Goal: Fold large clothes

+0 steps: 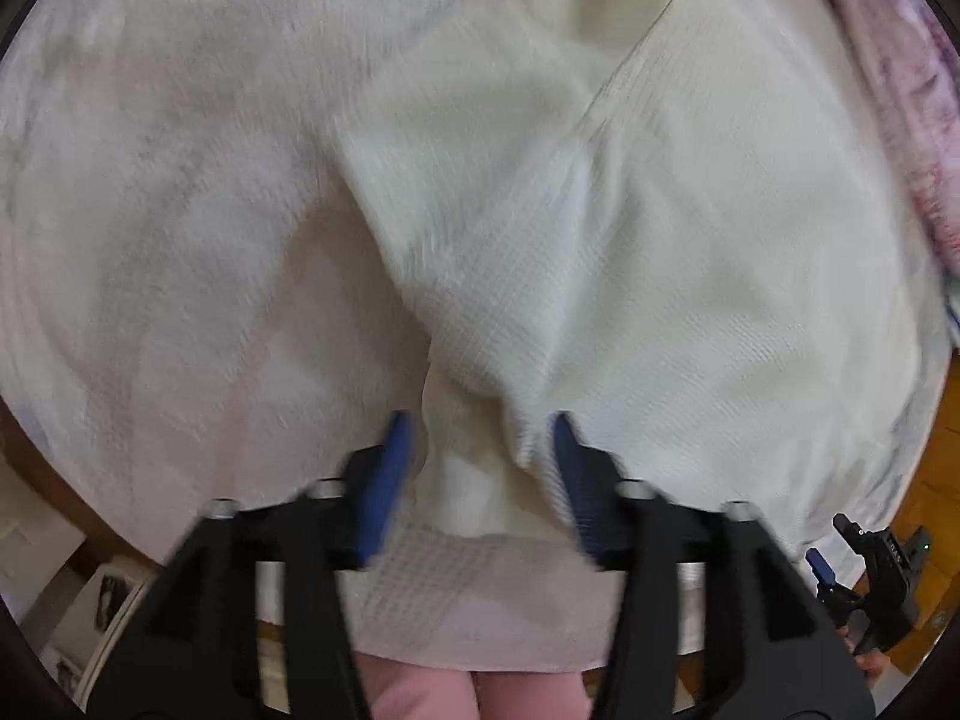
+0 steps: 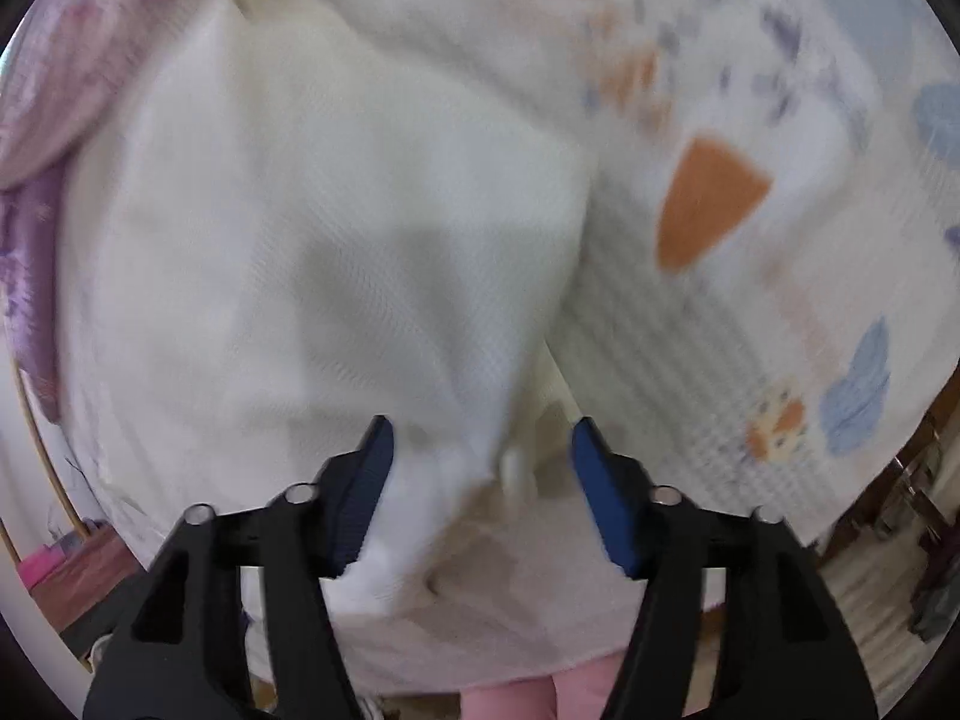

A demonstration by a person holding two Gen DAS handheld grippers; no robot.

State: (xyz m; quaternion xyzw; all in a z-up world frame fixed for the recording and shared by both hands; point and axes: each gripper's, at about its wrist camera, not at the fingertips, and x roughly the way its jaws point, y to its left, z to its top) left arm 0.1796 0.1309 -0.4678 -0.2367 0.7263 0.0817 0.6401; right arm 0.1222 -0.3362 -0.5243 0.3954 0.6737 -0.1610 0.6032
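Left gripper (image 1: 480, 438) jaws stood wide apart, a bunched fold of the cream garment (image 1: 600, 228) between them, ungripped. Right gripper (image 2: 480, 444) jaws likewise gaped around its edge. The garment ran lengthwise away from both, on a patterned bed (image 2: 750, 300); bare bedcover lay either side.

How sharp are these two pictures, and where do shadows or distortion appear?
Left wrist view: motion blur smears the cream waffle-weave garment, and the fisheye bends the edges; the left gripper is fairly sharp. Right wrist view: stronger blur on the patterned bedsheet, a grey shadow on the garment, and soft light without glare.
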